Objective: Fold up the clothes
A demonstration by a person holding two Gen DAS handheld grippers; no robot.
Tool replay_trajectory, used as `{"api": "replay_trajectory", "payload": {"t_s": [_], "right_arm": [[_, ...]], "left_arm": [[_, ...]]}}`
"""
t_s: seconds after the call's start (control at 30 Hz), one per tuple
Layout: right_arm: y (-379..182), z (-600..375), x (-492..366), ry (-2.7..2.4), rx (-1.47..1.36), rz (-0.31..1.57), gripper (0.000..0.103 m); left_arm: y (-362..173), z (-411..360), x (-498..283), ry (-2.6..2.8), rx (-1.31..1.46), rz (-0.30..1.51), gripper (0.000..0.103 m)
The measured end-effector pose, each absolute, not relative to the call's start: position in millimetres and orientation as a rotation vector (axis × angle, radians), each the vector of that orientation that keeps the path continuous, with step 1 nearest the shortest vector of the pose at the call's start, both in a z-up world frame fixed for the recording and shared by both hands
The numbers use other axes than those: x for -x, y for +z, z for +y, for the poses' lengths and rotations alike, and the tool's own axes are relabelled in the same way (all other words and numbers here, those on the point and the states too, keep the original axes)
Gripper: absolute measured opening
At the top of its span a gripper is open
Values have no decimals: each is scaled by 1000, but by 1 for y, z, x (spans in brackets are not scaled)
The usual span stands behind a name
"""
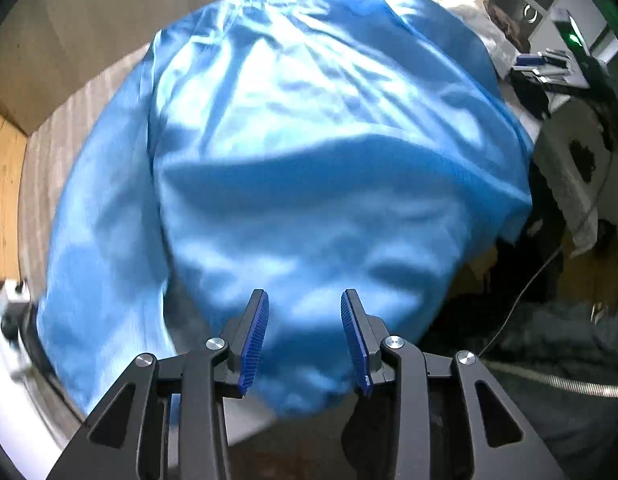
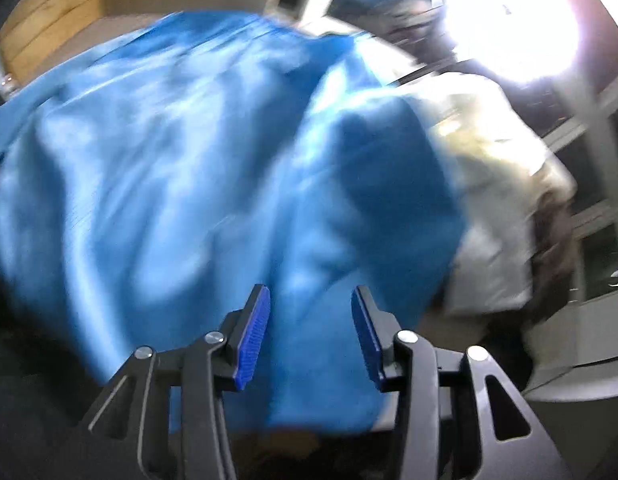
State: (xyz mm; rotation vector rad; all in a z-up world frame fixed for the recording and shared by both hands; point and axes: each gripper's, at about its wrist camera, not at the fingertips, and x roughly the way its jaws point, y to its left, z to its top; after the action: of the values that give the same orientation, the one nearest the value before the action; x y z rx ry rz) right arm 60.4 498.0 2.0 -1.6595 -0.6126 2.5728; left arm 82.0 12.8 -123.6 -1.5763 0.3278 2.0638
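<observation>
Over the blue garment [image 1: 309, 160], left gripper [image 1: 305, 300] and right gripper [image 2: 311, 296] jaws gape, holding nothing.

Nothing readable in either view, honestly. No words, brand names, labels or numbers can be made out on anything. The closest thing to a sign is a small white broken-ring mark on a dark panel [image 1: 530, 13] at the top right of the left wrist view, and it's not a letter I can read. The right wrist view is too blurred for any print.
</observation>
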Motion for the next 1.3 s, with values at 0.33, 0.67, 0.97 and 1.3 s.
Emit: {"api": "replay_trajectory", "payload": {"t_s": [0.33,0.67,0.97,1.3], "right_arm": [[-35,516,51,2665,1785,-444,54],[-87,526,100,2639,1966,-494,42],[-56,573,118,2670,1893,-673,1],[14,616,195,2456,1346,-1100,1]], "left_arm": [[-155,43,-48,2170,1690,135,36],[-167,70,-67,2271,1803,28,36],[-164,87,-63,2332,1820,-14,36],[-156,71,-65,2459,1824,-97,36]]}}
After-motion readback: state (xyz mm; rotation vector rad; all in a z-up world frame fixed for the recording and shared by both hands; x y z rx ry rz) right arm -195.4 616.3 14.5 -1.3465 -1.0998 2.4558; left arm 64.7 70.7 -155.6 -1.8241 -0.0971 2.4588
